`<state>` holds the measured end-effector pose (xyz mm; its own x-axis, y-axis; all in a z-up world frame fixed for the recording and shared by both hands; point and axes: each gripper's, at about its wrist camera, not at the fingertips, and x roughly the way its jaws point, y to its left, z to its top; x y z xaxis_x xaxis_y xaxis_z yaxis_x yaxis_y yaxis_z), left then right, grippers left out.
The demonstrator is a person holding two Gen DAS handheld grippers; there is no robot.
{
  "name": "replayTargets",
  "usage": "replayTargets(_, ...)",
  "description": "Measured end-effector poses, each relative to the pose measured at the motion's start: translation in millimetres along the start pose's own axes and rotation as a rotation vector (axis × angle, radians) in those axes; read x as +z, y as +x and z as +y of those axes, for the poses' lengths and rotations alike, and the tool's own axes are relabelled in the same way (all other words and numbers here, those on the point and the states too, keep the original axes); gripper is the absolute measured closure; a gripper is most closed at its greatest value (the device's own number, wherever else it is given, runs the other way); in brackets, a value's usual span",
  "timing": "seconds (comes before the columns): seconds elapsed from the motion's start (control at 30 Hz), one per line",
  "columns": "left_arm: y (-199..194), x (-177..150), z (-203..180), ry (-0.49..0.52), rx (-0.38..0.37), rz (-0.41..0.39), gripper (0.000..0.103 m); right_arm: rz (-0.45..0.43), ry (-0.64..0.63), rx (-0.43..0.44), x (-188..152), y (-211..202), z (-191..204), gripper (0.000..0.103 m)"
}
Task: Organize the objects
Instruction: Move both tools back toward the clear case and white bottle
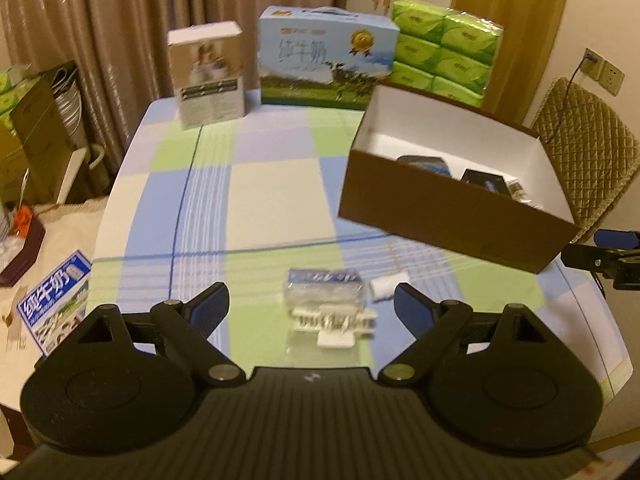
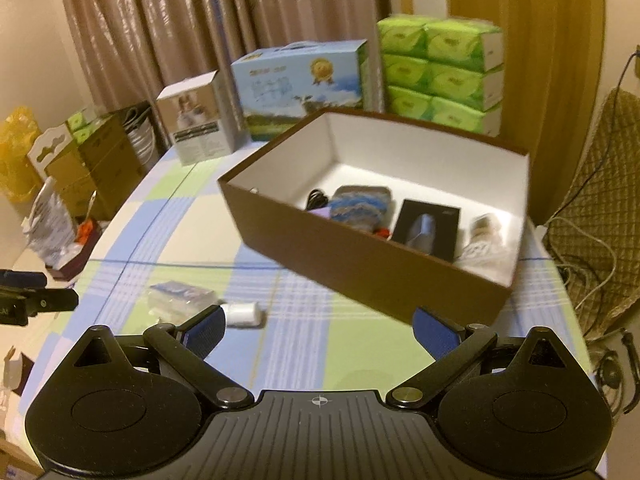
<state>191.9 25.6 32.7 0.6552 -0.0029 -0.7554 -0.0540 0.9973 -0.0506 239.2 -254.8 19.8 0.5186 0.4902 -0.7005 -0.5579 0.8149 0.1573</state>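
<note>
A brown cardboard box [image 1: 440,212] with a white inside stands on the checked tablecloth [image 1: 248,184], to the right. It holds a blue-grey pouch [image 2: 358,204], a black packet [image 2: 430,228] and a pale bag [image 2: 486,240]. A clear plastic packet [image 1: 326,300] with blue print lies near the table's front edge, between the fingers of my open left gripper [image 1: 310,304]. A small white roll [image 1: 388,286] lies just right of it. My right gripper [image 2: 318,326] is open and empty, in front of the box [image 2: 360,264]; the packet [image 2: 180,296] and the roll [image 2: 242,314] lie to its left.
At the table's back stand a beige carton [image 1: 208,72], a blue milk carton [image 1: 324,56] and stacked green tissue packs [image 1: 444,52]. A padded chair [image 1: 588,152] is at the right. Cartons and clutter [image 1: 36,136] sit left of the table, with curtains behind.
</note>
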Motion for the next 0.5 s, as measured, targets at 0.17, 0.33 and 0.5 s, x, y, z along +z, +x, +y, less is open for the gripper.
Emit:
replayTargets(0.17,2,-17,10,-0.021,0.009,0.035,0.016,0.034,0.003,0.027,-9,10,11,0.005)
replayTargets(0.33,7,-32,12,-0.022,0.015,0.066,0.016,0.074,0.016,0.043,-20,20,18,0.005)
replayTargets(0.5,14,-44,11,-0.026,0.010,0.098,0.016,0.101,0.026,0.045,-28,27,19,0.005)
